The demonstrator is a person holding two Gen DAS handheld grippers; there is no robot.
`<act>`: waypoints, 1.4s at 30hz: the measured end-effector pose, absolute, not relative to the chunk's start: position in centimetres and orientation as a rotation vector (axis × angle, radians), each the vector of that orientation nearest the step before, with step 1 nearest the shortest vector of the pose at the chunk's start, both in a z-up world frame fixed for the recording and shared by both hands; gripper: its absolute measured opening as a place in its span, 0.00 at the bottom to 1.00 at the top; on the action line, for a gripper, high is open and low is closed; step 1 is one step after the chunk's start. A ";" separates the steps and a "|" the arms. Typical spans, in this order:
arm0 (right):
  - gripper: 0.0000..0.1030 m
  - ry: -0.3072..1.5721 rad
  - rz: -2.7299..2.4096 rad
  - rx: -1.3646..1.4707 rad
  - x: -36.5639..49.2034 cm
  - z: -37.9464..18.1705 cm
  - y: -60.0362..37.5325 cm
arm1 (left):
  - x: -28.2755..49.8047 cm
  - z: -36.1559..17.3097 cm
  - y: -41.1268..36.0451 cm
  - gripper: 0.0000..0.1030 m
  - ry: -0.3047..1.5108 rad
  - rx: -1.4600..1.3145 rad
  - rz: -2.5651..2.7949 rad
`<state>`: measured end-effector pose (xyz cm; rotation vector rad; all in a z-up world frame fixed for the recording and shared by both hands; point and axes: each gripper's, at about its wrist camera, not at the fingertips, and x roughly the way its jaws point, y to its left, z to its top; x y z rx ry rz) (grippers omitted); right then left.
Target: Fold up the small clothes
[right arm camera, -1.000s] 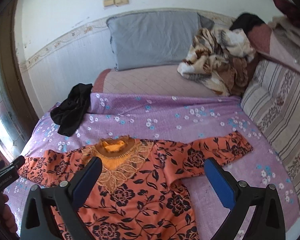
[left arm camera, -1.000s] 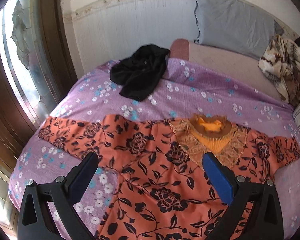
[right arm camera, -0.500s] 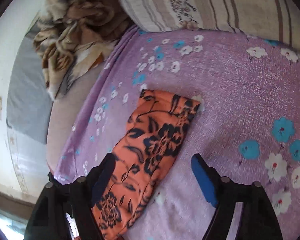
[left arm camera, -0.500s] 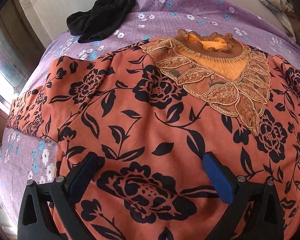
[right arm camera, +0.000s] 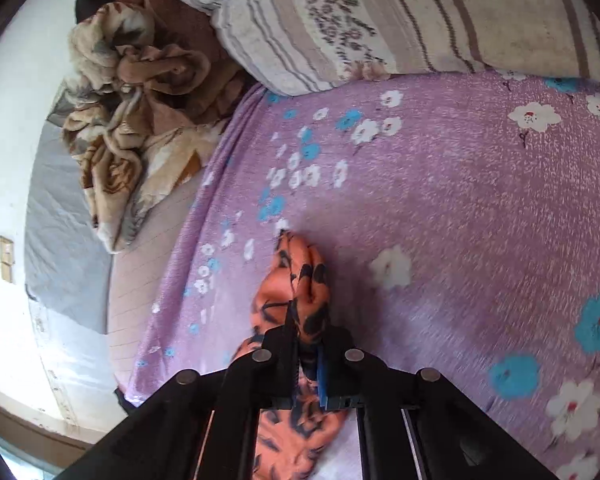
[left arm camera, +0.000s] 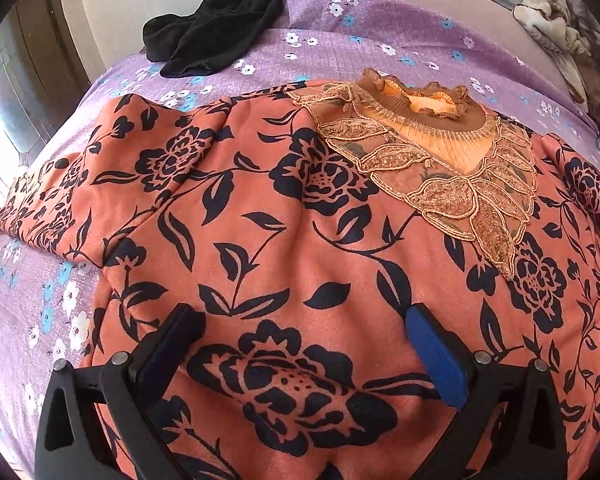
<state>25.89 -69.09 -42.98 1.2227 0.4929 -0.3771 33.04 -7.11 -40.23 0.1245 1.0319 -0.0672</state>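
Observation:
An orange top with black flowers (left arm camera: 260,240) lies spread flat on the purple floral bedsheet (left arm camera: 340,40), its gold lace collar (left arm camera: 440,152) at the far side. My left gripper (left arm camera: 300,344) is open, hovering low over the middle of the top's body with its fingers apart. My right gripper (right arm camera: 306,344) is shut on the end of the top's sleeve (right arm camera: 300,280), which bunches up between the pads just above the sheet (right arm camera: 460,220).
A black garment (left arm camera: 216,28) lies at the far left of the bed near the wall. A striped pillow (right arm camera: 400,12) and a crumpled brown blanket (right arm camera: 132,112) sit at the bed's head side. A grey pillow (right arm camera: 60,220) leans on the wall.
My right gripper has closed on the sleeve end, which lay flat between open fingers before. My left gripper stays low over the top's body, nearly unmoved from half a second ago.

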 end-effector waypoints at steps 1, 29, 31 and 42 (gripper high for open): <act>0.07 0.472 -0.351 1.215 25.6 -42.0 -68.2 | 33.0 -39.9 -7.0 1.00 1.038 0.127 -0.047; 0.26 0.723 0.261 1.042 33.3 -33.0 -26.4 | 35.8 -33.4 8.8 1.00 0.843 -0.001 0.341; 0.82 0.780 0.303 1.073 34.1 -34.8 -25.5 | 35.9 -33.2 8.6 1.00 0.836 0.019 0.351; 0.67 0.765 0.149 0.844 30.8 -35.9 -33.1 | 36.4 -33.7 1.5 1.00 0.830 0.052 0.069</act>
